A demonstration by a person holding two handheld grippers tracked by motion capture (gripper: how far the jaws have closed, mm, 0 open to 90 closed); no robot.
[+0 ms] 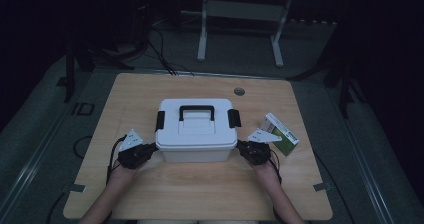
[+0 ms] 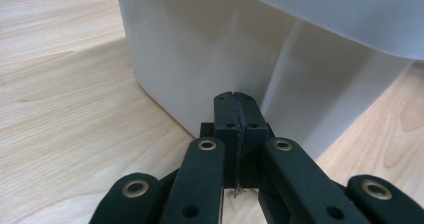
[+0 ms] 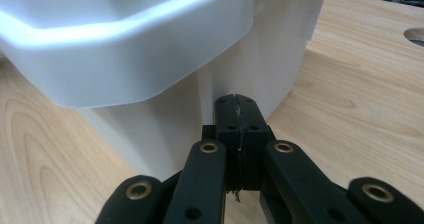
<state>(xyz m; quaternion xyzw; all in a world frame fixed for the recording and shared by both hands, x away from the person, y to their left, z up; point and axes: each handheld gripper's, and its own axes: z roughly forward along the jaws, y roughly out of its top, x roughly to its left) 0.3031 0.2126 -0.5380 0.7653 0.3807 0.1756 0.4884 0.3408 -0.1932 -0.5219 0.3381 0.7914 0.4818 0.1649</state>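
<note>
the white box [image 1: 196, 129], lid on with a black handle and two black clips, sits in the middle of the wooden table [image 1: 150, 194]. the left gripper [image 1: 148, 149] is at the box's near left corner, its jaws clenched flat together with nothing between them, tips right up against the box wall. the right gripper [image 1: 243, 148] is at the near right corner, jaws likewise pressed together and empty, tips just under the lid's rim. a green and white carton [image 1: 281, 134] lies to the right.
</note>
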